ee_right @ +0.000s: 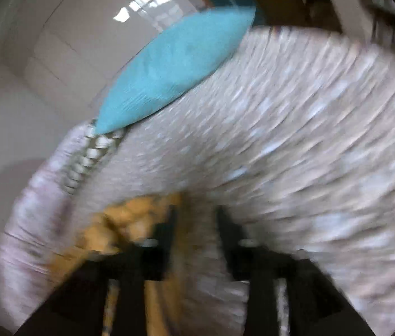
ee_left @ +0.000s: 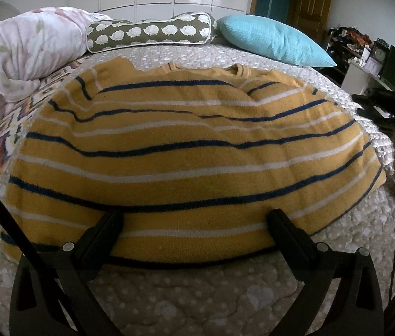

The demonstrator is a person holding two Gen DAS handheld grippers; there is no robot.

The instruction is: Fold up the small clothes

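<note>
A small yellow sweater (ee_left: 186, 151) with navy and white stripes lies flat on the quilted bed cover (ee_left: 197, 296), neck toward the pillows. My left gripper (ee_left: 197, 224) is open, its two black fingers resting over the sweater's near hem, one on each side. The right wrist view is blurred by motion. My right gripper (ee_right: 196, 218) is open and empty over the bed cover (ee_right: 295, 154), with the sweater's edge (ee_right: 130, 221) just left of its left finger. The right gripper's body and the hand holding it show in the left wrist view (ee_left: 393, 128), at the sweater's right side.
A pink floral duvet (ee_left: 21, 53) is bunched at the far left. A green sheep-print bolster (ee_left: 152, 32) and a turquoise pillow (ee_left: 273, 40) lie at the head of the bed; the pillow also shows in the right wrist view (ee_right: 175, 70). A desk with clutter (ee_left: 365, 58) stands right.
</note>
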